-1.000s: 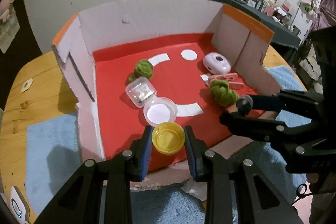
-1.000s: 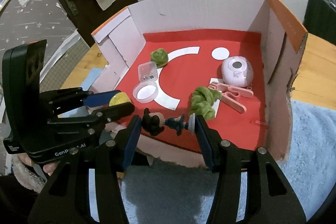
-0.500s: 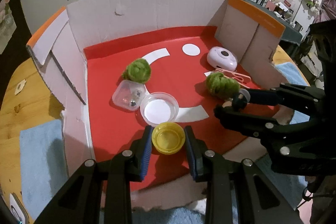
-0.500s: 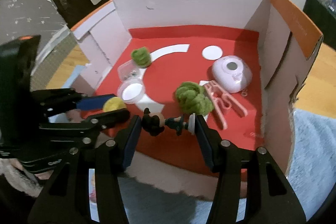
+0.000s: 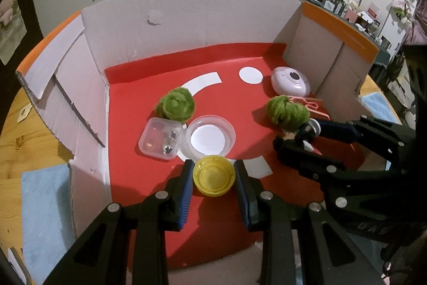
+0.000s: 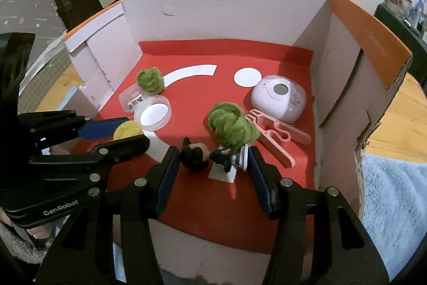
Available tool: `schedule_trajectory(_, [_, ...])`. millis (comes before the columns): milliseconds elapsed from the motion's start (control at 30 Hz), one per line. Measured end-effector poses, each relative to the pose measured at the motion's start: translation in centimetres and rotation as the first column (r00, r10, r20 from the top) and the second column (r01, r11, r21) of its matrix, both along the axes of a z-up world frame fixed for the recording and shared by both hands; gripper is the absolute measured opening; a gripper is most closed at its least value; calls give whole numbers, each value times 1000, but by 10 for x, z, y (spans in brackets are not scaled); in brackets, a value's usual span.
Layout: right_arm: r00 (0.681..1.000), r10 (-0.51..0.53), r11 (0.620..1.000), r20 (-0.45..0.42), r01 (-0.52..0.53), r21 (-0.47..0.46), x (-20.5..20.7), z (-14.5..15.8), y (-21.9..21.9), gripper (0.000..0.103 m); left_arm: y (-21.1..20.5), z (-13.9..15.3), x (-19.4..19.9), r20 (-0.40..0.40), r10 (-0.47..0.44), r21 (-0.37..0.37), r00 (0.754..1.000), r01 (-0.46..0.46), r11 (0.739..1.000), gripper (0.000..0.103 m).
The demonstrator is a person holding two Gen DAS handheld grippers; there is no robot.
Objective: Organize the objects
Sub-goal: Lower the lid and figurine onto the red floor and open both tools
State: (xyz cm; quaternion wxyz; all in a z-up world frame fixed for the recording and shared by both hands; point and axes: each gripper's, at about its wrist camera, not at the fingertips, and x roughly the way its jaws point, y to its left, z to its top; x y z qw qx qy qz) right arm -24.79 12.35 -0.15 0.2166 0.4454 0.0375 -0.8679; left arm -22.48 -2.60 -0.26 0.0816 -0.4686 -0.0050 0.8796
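**Two grippers, two small loads over the red box floor**

Two grippers hung low over the open cardboard box (image 5: 186,26), each clenched on one small thing. The left gripper (image 5: 214,175) had its jaws closed on a yellow cap (image 5: 214,175), which sat squarely between the blue pads, open side up, above the near part of the red floor. From that view, a round clear dish (image 5: 210,136) lay just beyond the cap at 12 o'clock, with a square clear case (image 5: 161,138) touching it at about 10 o'clock. A green pom-pom (image 5: 177,104) sat behind the case.

The right gripper (image 6: 213,155) held a small figurine (image 6: 210,155) crosswise, its dark-haired head against the left pad and its white round base against the right pad. In the right wrist view a second, larger green pom-pom (image 6: 230,127) lay just past the figurine at 12 o'clock, close enough that I could not tell whether they touched. A pink clip (image 6: 275,136) lay beside it at 2 o'clock, and a pale lilac domed gadget (image 6: 279,95) sat further back near the right wall.

The left gripper appeared in the right wrist view at 9 o'clock, with the cap showing between its jaws. The box stood on a wooden surface (image 5: 24,135) with a blue cloth (image 6: 395,207) spread at the near side.
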Motion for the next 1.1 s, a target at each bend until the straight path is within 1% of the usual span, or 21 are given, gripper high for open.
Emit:
schedule_trajectory(133, [1000, -3, 1000, -11, 3, 9, 0, -1, -1, 51, 1, -1, -2, -7, 6, -5, 1000, -6, 1000, 31])
schedule_trajectory(400, [1000, -3, 1000, -7, 3, -2, 0, 0, -1, 51, 2, 0, 0, -17, 7, -16, 1000, -8, 1000, 33])
schedule_trajectory(500, [1000, -1, 1000, -4, 1, -10, -1, 0, -1, 52, 1, -1, -1, -18, 7, -9, 1000, -8, 1000, 34])
schedule_trajectory(600, [1000, 2, 1000, -4, -2, -16, -1, 0, -2, 56, 0, -1, 0, -20, 13, -9, 1000, -13, 1000, 36])
schedule_trajectory(667, [1000, 3, 1000, -6, -3, -22, 0, 0, -1, 57, -2, 0, -1, -22, 20, -10, 1000, -20, 1000, 40])
schedule_trajectory(800, [1000, 4, 1000, -9, -4, -24, 1, 3, 1, 61, -4, 2, 2, -26, 26, -5, 999, -26, 1000, 42])
schedule_trajectory(967, [1000, 5, 999, -22, -5, -32, 6, 8, 1, 65, -7, 6, 8, -44, 39, -4, 998, -39, 999, 56])
schedule_trajectory(1100, [999, 6, 999, -33, -8, -40, 11, 13, 2, 69, -7, 9, 12, -53, 38, -6, 998, -38, 999, 57])
